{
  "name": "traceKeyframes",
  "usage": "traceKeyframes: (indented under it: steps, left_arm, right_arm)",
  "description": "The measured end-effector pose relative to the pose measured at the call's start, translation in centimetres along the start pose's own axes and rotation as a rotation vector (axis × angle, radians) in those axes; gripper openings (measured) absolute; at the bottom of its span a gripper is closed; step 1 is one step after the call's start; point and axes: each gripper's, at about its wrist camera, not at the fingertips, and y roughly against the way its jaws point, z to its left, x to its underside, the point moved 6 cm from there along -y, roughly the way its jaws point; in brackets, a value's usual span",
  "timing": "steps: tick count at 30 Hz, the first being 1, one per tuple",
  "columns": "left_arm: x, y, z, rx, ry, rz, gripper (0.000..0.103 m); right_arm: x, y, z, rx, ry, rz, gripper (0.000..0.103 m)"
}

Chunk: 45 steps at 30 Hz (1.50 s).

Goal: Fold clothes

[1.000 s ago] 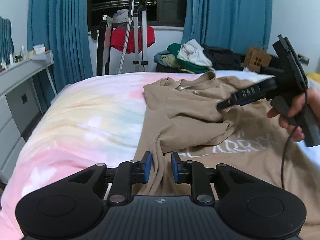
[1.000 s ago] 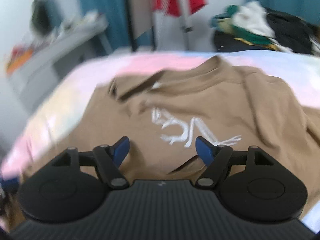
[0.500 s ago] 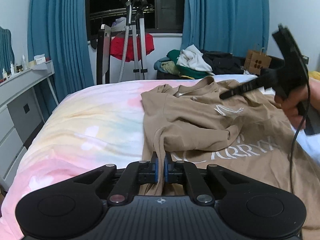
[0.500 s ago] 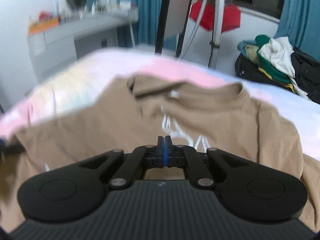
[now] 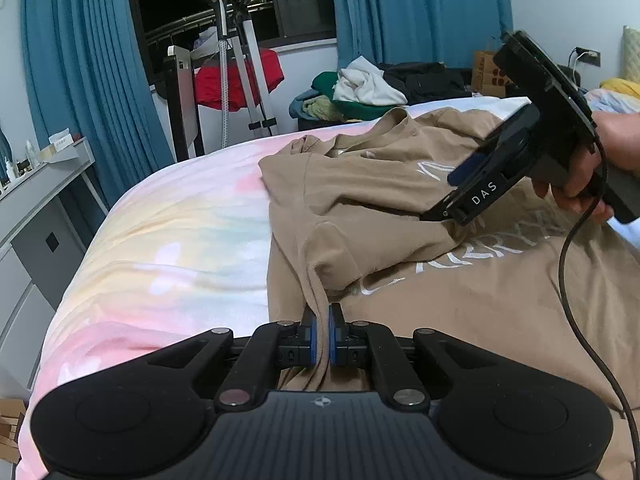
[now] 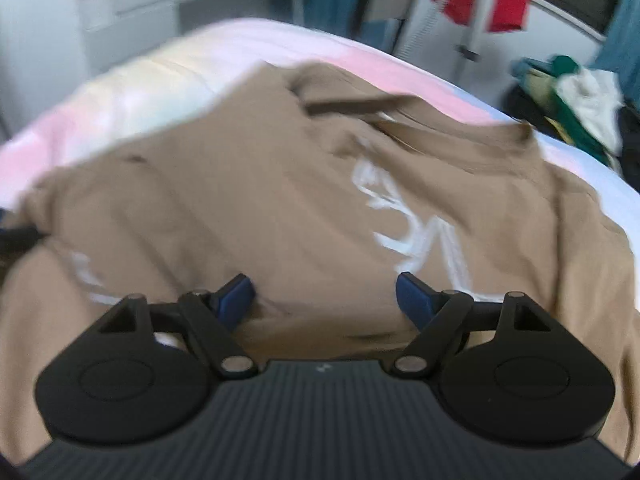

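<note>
Both tongs are working the tan T-shirt (image 5: 400, 200) spread ahead of me on the pastel bedsheet (image 5: 168, 240). My left gripper (image 5: 321, 340) is pinching a ribbed hem edge tight; my right gripper (image 6: 324, 300), its jaws having just been opening, is hovering wide and empty over the soft, wrinkled cotton. I am judging one side flap folded across the white print, everything else left.
</note>
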Motion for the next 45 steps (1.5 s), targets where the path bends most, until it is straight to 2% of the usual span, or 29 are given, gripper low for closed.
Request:
traceKeyframes:
  steps: [1, 2, 3, 4, 9, 13, 15, 20, 24, 25, 26, 28, 29, 30, 32, 38, 42, 45]
  left_arm:
    - [0.0, 0.0, 0.0, -0.002, 0.000, -0.003, 0.006]
    - [-0.1, 0.1, 0.0, -0.004, 0.000, -0.007, 0.006]
    - [-0.1, 0.1, 0.1, -0.006, 0.000, -0.010, 0.005]
    - [-0.1, 0.1, 0.1, -0.007, 0.005, -0.013, 0.005]
    - [-1.0, 1.1, 0.5, -0.014, 0.047, -0.072, 0.005]
    - [-1.7, 1.8, 0.5, 0.039, 0.110, -0.127, 0.005]
    - [-1.7, 1.7, 0.3, 0.057, 0.132, -0.128, 0.005]
    - [-1.1, 0.2, -1.1, 0.068, 0.106, -0.084, 0.006]
    - [-0.6, -1.1, -1.6, 0.070, 0.119, -0.036, 0.008]
    - [-0.7, -1.2, -1.5, 0.075, 0.133, -0.033, 0.009]
    - [-0.7, -1.2, -1.3, 0.080, 0.147, -0.031, 0.014]
    - [-0.8, -1.1, -1.0, 0.088, 0.179, -0.028, 0.023]
    - [-0.8, -1.0, -0.7, 0.085, 0.194, -0.025, 0.034]
    - [-0.8, -0.9, -0.5, 0.080, 0.211, -0.025, 0.047]
    - [-0.8, -0.7, -0.1, 0.075, 0.250, -0.029, 0.060]
    - [-0.5, 0.9, 1.5, 0.070, 0.338, -0.031, 0.065]
    - [0.5, 4.5, 2.7, 0.079, 0.427, -0.005, 0.070]
    - [1.4, 7.3, 3.8, 0.093, 0.504, 0.023, 0.075]
  right_arm:
    - [0.1, 0.1, -0.1, -0.024, -0.015, -0.003, 0.052]
    - [0.1, 0.3, -0.3, -0.025, -0.023, -0.014, 0.022]
    - [-0.1, 0.7, -0.4, -0.004, -0.027, -0.033, 0.010]
    - [-0.3, 1.1, -0.6, 0.016, -0.033, -0.055, 0.006]
    - [-2.8, 3.6, -3.4, 0.002, -0.198, -0.203, 0.005]
    - [-4.5, 3.6, -6.1, 0.030, -0.379, -0.274, 0.005]
    - [-4.5, 2.7, -7.2, 0.065, -0.450, -0.275, 0.005]
    - [-2.9, -1.9, -8.7, 0.118, -0.565, -0.196, 0.006]
    - [-1.6, -1.9, -8.7, 0.097, -0.667, -0.207, 0.011]
    - [-1.3, -1.4, -8.7, 0.094, -0.700, -0.203, 0.018]
    - [-1.0, -0.5, -8.7, 0.088, -0.730, -0.211, 0.036]
    - [-0.5, 2.2, -8.0, 0.095, -0.748, -0.250, 0.058]
    - [0.0, 4.1, -7.3, 0.092, -0.749, -0.282, 0.062]
    - [0.6, 6.0, -6.5, 0.086, -0.748, -0.317, 0.062]
    - [2.0, 10.1, -4.6, 0.073, -0.747, -0.376, 0.062]
    - [8.8, 19.7, 2.0, 0.043, -0.753, -0.395, 0.063]
    - [13.4, 23.1, 5.2, 0.070, -0.744, -0.414, 0.063]
    - [15.4, 24.4, 5.5, 0.052, -0.794, -0.425, 0.063]
